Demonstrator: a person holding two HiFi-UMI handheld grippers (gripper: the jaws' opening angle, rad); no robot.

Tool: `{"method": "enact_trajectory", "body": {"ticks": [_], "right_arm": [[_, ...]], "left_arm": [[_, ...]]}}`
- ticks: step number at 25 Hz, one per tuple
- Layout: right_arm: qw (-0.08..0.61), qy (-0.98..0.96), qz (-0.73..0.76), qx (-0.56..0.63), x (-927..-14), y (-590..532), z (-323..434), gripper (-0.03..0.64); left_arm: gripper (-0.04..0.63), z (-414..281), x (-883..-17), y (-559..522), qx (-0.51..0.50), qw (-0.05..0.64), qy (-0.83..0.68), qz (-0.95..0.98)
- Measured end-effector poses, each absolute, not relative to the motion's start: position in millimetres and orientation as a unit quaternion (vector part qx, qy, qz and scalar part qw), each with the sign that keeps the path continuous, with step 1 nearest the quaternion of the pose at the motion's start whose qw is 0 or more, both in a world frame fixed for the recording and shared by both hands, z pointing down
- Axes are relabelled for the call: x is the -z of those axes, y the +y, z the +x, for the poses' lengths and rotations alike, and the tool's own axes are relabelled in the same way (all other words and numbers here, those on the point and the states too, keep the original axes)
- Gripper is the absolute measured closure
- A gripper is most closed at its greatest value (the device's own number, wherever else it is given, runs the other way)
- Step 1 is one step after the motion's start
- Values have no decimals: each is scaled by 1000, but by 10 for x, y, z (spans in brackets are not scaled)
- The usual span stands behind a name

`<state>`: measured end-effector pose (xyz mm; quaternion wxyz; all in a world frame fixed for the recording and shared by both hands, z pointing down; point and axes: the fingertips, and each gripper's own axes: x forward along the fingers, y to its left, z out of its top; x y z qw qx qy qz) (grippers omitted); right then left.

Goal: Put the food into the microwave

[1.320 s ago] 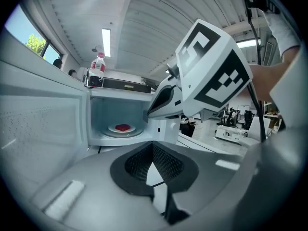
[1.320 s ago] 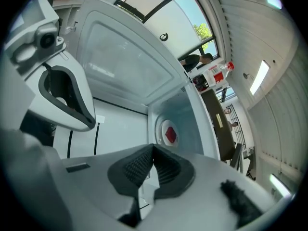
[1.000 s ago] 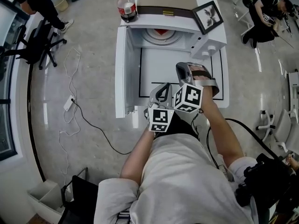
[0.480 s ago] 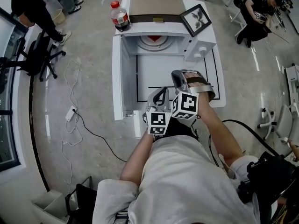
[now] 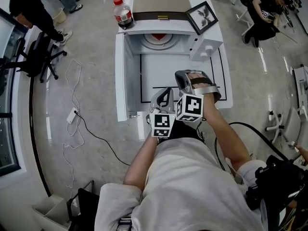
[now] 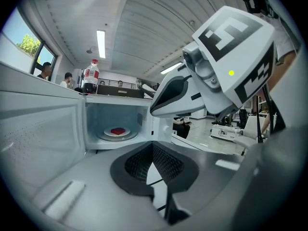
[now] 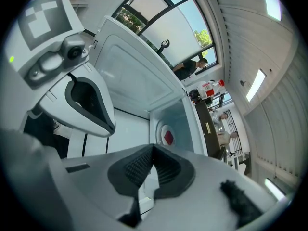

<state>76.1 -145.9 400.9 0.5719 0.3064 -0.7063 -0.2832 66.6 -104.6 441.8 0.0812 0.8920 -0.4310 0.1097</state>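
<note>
Red food (image 6: 119, 130) lies inside microwave (image 6: 115, 112), well beyond both jaws.

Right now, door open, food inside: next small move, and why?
Probably bring the left gripper to the open door and push it shut: the food already sits inside the microwave; the right gripper is shut and empty too.

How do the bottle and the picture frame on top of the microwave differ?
The bottle is round with a red cap and stands at the left corner; the picture frame is flat, square, black-edged, at the right corner. Both rest on the microwave.
</note>
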Motion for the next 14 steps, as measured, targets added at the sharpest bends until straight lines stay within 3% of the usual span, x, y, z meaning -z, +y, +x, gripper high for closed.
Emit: {"method": "enact_trajectory", "body": {"ticks": [14], "right_arm": [[575, -705, 305, 280, -4050, -1525, 758, 607]], "left_arm": [[589, 686, -4437, -1095, -107, 84, -424, 895]]}}
